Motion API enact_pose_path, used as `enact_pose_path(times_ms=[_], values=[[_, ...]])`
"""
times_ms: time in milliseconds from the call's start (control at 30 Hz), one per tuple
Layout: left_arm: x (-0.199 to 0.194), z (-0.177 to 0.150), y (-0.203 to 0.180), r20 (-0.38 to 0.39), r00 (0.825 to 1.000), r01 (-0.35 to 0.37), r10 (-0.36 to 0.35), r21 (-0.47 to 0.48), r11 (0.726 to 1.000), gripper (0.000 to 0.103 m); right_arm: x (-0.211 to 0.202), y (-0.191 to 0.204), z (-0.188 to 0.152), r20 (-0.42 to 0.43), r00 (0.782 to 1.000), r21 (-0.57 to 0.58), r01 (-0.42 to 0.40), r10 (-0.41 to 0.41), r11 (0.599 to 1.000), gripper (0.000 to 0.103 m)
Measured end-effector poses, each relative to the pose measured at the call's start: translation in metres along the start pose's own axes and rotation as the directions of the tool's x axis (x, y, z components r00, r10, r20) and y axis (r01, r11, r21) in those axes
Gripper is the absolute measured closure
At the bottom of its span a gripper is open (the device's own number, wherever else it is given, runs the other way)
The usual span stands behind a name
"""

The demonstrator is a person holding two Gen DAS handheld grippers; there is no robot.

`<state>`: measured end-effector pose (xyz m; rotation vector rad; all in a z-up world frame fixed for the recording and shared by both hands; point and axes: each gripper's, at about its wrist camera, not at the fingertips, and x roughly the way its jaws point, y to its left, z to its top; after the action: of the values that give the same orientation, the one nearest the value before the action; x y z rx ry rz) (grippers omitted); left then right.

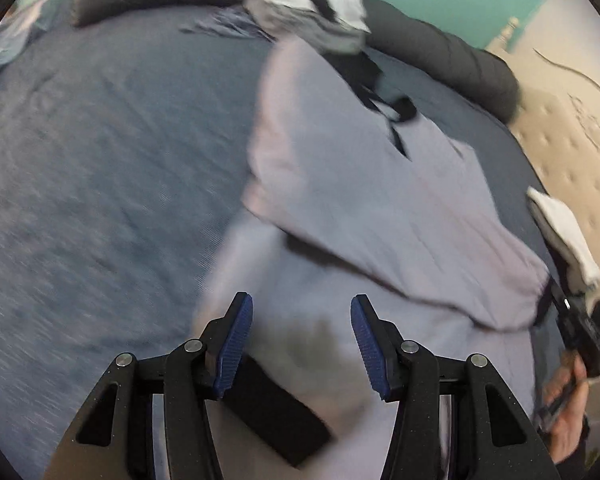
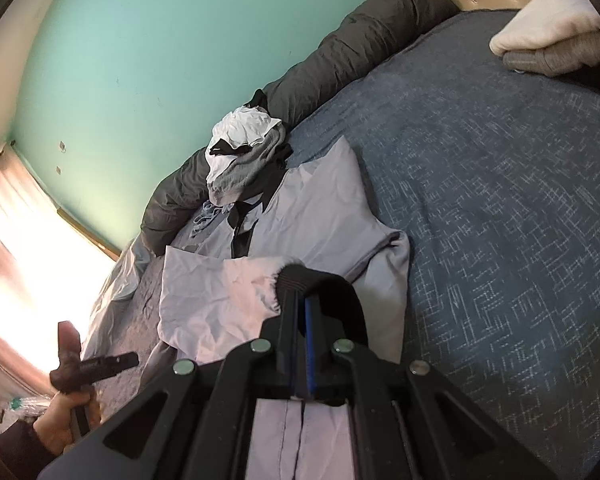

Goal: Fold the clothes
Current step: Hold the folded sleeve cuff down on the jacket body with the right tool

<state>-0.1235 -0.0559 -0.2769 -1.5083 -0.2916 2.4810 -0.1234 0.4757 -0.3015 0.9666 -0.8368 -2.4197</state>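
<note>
The left gripper hangs above the near part of a pale lilac garment with its blue pads standing apart and nothing between them; the picture there is smeared by motion. The right gripper has its jaws pressed together on a fold of that same lilac garment, the cloth bunching just beside the fingertips and trailing back under the tool.

The garment lies spread on a blue-grey bed cover, one flap turned over onto the rest. At its far end sits a heap of white, grey and black clothes, touching it. Behind the heap a dark grey rolled duvet runs along a teal wall. Folded cream and grey items rest at the far right of the bed, well apart from the garment. A person's hand grips the other tool at the near left.
</note>
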Motion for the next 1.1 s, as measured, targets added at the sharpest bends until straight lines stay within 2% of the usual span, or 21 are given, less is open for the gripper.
enact_pose_path(times_ms=[133,300,533,767,867,933,1033,1100], values=[[0.015,0.019,0.021,-0.012,0.997,-0.074,0.075,0.019,0.997,0.048,0.003,0.000,-0.001,-0.003,1.000,0.000,-0.001,0.001,1.000,0.100],[0.040,0.030,0.032,-0.039,0.991,-0.122,0.126,0.096,0.988,0.048,0.008,0.001,0.000,-0.014,1.000,-0.012,0.001,-0.001,1.000,0.100],[0.064,0.036,0.026,-0.047,0.997,-0.056,0.063,0.148,0.987,0.048,0.013,0.002,0.001,-0.020,1.000,-0.022,0.003,-0.004,1.000,0.100],[0.074,0.049,0.004,-0.019,0.995,-0.090,0.097,0.226,0.970,0.049,0.015,0.000,0.000,-0.029,1.000,-0.018,-0.003,0.003,1.000,0.100],[0.073,0.055,-0.001,-0.001,0.994,-0.107,0.111,0.250,0.962,0.056,0.016,0.001,-0.001,-0.037,0.999,-0.016,-0.012,0.011,1.000,0.100],[0.067,0.058,-0.004,0.014,0.992,-0.122,0.123,0.275,0.954,0.073,0.018,0.003,-0.002,-0.047,0.999,-0.023,-0.019,0.018,1.000,0.100],[0.062,0.070,-0.001,0.034,0.988,-0.152,0.149,0.298,0.942,0.089,0.022,0.009,-0.003,-0.065,0.997,-0.042,-0.033,0.031,0.999,0.100],[0.055,0.077,0.007,0.049,0.986,-0.167,0.160,0.284,0.944,0.096,0.027,0.015,-0.005,-0.086,0.995,-0.060,-0.049,0.044,0.997,0.100]])
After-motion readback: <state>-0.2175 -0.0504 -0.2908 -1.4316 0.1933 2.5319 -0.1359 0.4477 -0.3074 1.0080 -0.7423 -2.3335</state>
